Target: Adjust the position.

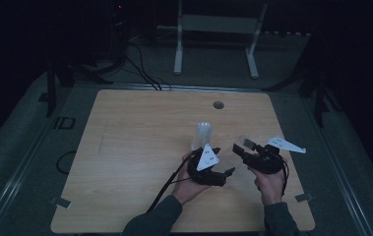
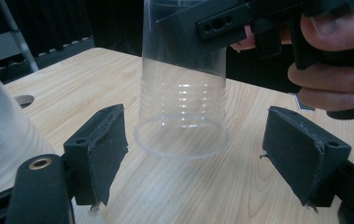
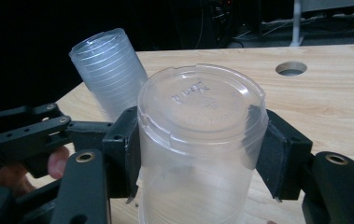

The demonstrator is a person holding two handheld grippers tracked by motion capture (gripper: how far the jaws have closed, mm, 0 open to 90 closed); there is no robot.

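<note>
The right gripper [image 3: 198,154] clamps the inverted clear plastic cup [image 3: 200,140] near its base. The cup looks light, thin-walled and crushable, so grip it gently. The left gripper [image 2: 193,163] stands released.

Wooden table [image 1: 125,147] — bearing a cup stack [image 1: 202,136], perhaps one single cup [image 2: 181,107].

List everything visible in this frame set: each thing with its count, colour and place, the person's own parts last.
single cup: 1, clear, upside down, between the right gripper's pads
cup stack: 1, frosted clear, upside down, beside the left gripper
table: 1, light wood, round hole near far edge
white frame: 1, on the floor beyond the table
left gripper: 1, black, jaws apart, nothing between the pads
right gripper: 1, black, closed on the single cup
hands: 2, dark sleeves, near edge
</note>
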